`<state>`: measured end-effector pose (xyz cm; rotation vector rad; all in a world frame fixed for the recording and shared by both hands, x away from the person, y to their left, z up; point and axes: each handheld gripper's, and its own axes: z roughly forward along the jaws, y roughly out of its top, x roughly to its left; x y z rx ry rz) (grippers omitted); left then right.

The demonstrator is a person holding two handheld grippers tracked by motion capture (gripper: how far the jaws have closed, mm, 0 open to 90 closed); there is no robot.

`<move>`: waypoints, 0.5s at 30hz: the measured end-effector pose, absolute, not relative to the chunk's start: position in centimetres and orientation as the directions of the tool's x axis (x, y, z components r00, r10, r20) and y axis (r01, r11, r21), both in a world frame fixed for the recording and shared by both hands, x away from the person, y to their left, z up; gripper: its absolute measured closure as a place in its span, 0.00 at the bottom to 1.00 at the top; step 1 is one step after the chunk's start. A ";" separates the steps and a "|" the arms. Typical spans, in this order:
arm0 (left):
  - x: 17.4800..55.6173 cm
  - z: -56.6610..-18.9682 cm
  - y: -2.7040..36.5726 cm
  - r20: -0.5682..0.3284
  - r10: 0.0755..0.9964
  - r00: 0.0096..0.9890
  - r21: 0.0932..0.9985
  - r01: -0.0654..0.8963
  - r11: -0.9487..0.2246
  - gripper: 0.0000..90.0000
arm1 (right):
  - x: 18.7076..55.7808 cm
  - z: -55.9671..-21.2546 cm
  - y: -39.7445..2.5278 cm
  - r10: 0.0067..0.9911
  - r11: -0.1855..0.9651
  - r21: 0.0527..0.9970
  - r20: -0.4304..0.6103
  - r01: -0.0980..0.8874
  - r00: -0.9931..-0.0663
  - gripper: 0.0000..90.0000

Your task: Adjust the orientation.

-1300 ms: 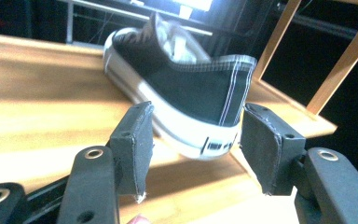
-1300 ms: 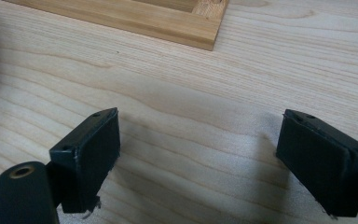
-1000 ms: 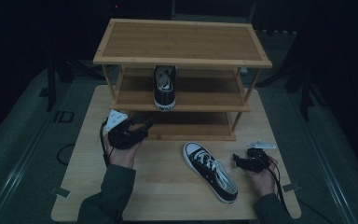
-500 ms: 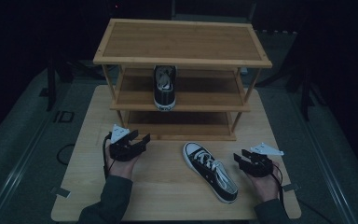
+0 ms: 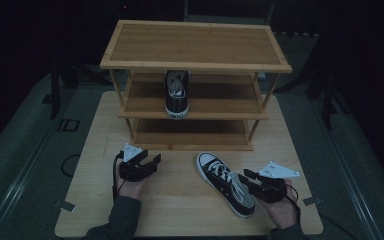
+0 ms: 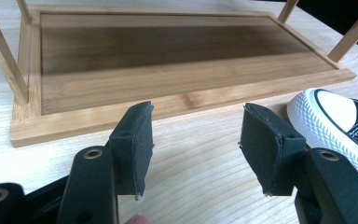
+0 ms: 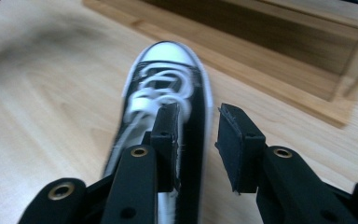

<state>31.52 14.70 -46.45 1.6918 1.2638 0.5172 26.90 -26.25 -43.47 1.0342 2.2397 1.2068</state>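
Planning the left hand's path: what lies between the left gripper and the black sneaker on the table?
In the high view, bare wooden tabletop separates the left gripper from the black sneaker.

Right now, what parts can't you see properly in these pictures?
- Heel of the shoe on the table: right gripper view, behind the right gripper.
- Back of the shoe on the shelf: high view, under the rack's top board.
- Its toe label: too small.
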 end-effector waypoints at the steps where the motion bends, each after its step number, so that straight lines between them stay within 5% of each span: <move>1: 31.5 -46.4 14.7 -0.188 0.905 0.382 0.857 0.513 -0.038 0.49 | 26.8 -43.5 -26.1 0.751 0.363 0.832 0.006 0.419 -0.661 0.76; 15: 31.5 -46.8 14.7 -0.195 0.906 0.376 0.851 0.523 -0.035 0.49 | 28.6 -45.3 -24.4 0.730 0.470 0.732 -0.007 0.494 -0.684 0.87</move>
